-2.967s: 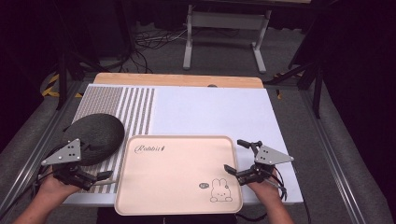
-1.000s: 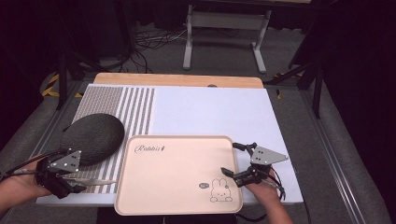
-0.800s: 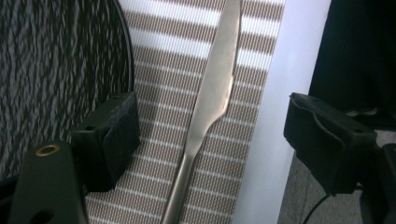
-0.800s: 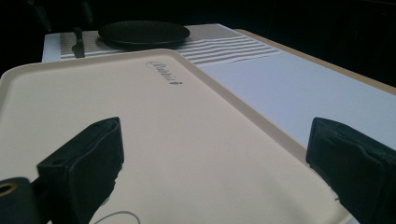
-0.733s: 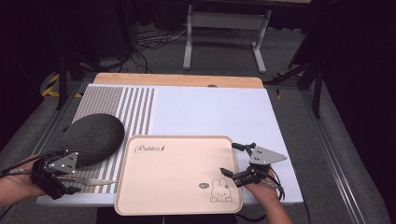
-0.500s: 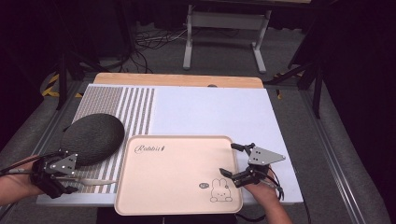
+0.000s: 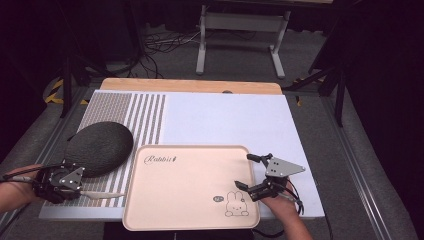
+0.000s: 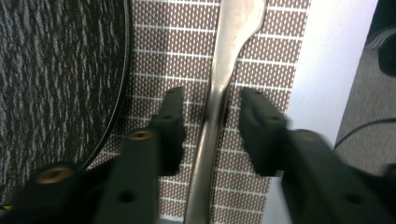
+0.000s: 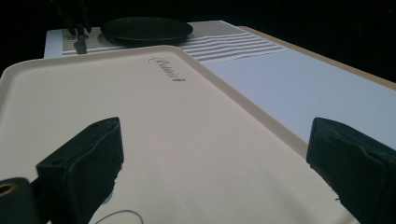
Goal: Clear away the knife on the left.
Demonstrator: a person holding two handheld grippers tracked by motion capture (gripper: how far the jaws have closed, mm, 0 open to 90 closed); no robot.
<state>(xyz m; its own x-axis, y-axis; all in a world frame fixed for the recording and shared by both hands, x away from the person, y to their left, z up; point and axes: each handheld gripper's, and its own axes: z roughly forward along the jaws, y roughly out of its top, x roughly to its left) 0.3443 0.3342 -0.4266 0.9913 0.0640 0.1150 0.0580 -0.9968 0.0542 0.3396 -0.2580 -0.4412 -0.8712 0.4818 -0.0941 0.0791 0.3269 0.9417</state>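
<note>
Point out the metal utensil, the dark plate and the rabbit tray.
Metal utensil (image 8: 215,100), left gripper view, its narrow handle between the jaws.
Dark plate (image 7: 99,147), high view, its centre.
Rabbit tray (image 7: 185,192), high view, bare middle.

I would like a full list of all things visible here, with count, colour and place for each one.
tray: one, pale pink with a rabbit drawing, near middle of the table.
plate: one, dark grey, left of the tray on the striped part of the mat.
metal utensil: one, silver, on the stripes near the plate; its type cannot be told.
mat: one, white with brown stripes at its left, covering the table.
table: one, wooden edge at the far side.
left gripper: one, black, jaws open on either side of the utensil handle.
right gripper: one, black, open at the tray's right edge.
hands: two, at the bottom corners.
</note>
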